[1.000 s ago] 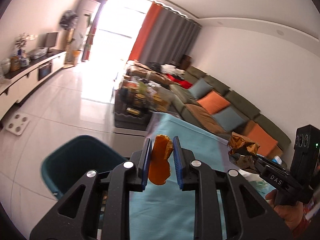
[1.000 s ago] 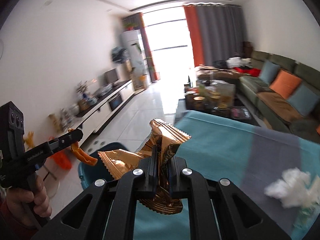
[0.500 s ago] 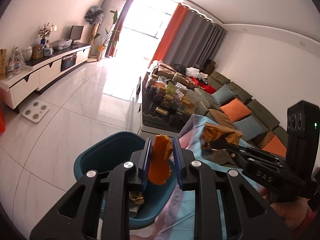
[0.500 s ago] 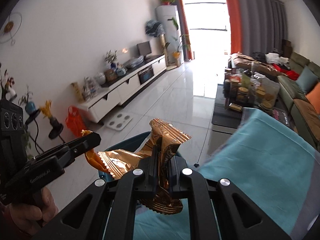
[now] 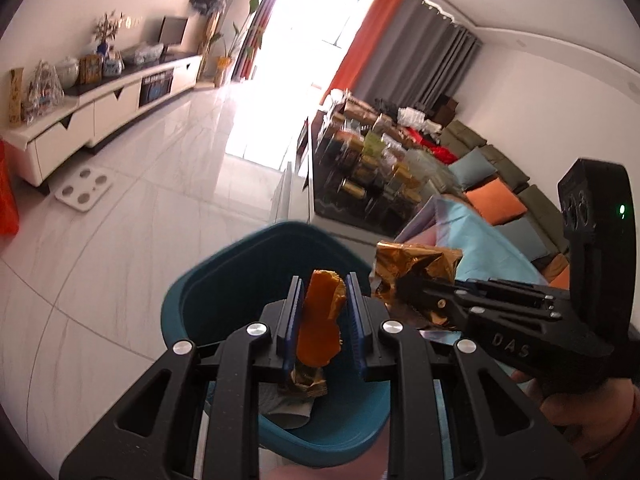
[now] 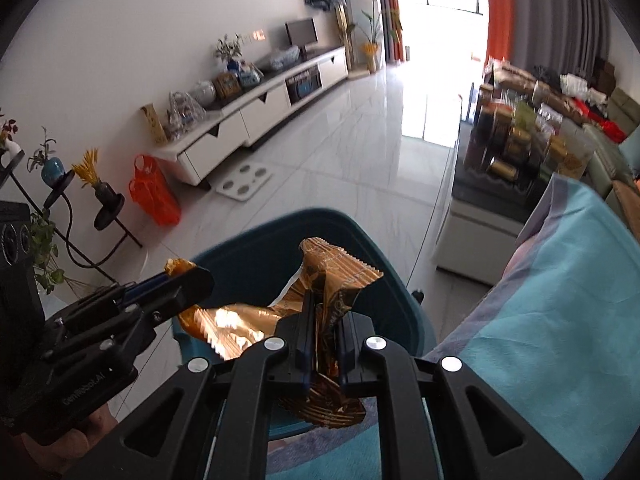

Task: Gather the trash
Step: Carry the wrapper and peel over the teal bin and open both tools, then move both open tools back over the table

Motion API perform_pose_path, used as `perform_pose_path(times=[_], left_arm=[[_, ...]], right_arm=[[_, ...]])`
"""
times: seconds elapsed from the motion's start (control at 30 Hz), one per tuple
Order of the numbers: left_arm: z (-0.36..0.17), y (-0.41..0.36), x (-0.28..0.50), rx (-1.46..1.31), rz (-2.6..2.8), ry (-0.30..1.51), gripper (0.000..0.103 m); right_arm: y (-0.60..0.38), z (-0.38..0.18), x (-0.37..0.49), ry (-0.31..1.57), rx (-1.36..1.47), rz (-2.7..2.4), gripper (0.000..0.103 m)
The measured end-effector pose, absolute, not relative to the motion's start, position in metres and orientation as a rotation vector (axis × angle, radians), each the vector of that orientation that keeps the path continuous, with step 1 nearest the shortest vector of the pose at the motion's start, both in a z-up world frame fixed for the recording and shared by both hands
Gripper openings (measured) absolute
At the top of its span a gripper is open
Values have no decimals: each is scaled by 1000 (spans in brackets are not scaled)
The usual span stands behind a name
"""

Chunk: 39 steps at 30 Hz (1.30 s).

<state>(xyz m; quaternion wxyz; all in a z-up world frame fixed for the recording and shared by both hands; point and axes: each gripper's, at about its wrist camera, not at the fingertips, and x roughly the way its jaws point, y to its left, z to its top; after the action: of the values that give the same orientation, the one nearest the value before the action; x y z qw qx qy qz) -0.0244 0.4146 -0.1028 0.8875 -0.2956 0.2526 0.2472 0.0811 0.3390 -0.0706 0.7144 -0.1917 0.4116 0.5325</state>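
Left tool (image 5: 323, 322): clamped on orange peel scrap (image 5: 321, 320), poised above teal waste bin (image 5: 240, 276) (wrappers already inside). Right tool (image 6: 325, 338): jaws opening, gold foil wrapper (image 6: 332, 280) between them, over the same bin, left of the teal-covered desk (image 6: 560, 300).

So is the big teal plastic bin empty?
No. The teal plastic bin already holds a crumpled wrapper and grey scrap at its bottom.

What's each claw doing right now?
Left claw: shut on orange wrapper, above teal bin.
Right claw: opening, gold foil wrapper between its pads.
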Motion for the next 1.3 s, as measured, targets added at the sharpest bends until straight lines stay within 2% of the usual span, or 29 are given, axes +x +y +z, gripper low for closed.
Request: perform_pose_path(times=[0.03, 0.1, 0.13, 0.17, 0.23, 0.3, 0.37, 0.47, 0.53, 0.67, 0.73, 0.9, 0.93, 1.0, 1.1, 1.3], left_arm=[[-108, 418, -22, -624, 517, 540, 22], [-118, 421, -16, -633, 512, 553, 22], [-121, 424, -15, -633, 524, 560, 22], [-123, 423, -15, -635, 527, 555, 22], [-127, 428, -11, -640, 529, 559, 31], [-130, 426, -9, -637, 532, 561, 33], [-129, 427, -8, -636, 536, 555, 37], [-121, 419, -10, -625, 541, 535, 47], [-115, 415, -10, -614, 547, 523, 58], [-99, 405, -14, -591, 559, 489, 69], [-94, 399, -18, -582, 564, 476, 79], [-74, 382, -27, -545, 560, 441, 89], [-70, 378, -26, -537, 560, 433, 91], [-63, 370, -31, -525, 556, 423, 94], [-53, 357, -32, -503, 540, 411, 97], [-35, 326, -26, -464, 495, 403, 97]], right_arm=[[341, -74, 82, 931, -426, 1183, 19], [342, -78, 87, 966, -403, 1188, 20], [342, -79, 88, 978, -398, 1193, 28], [344, -81, 88, 989, -386, 1197, 32], [342, -80, 89, 998, -361, 1203, 37], [340, -78, 89, 1000, -342, 1210, 42], [339, -74, 89, 989, -332, 1214, 43], [332, -65, 90, 975, -303, 1215, 50], [326, -59, 91, 954, -291, 1213, 52], [308, -43, 93, 905, -264, 1205, 62], [298, -36, 94, 876, -263, 1194, 67], [273, -27, 97, 815, -272, 1151, 78], [267, -26, 98, 806, -274, 1141, 83], [258, -24, 102, 792, -280, 1113, 89], [240, -20, 105, 760, -286, 1086, 89], [197, -18, 116, 733, -276, 995, 95]])
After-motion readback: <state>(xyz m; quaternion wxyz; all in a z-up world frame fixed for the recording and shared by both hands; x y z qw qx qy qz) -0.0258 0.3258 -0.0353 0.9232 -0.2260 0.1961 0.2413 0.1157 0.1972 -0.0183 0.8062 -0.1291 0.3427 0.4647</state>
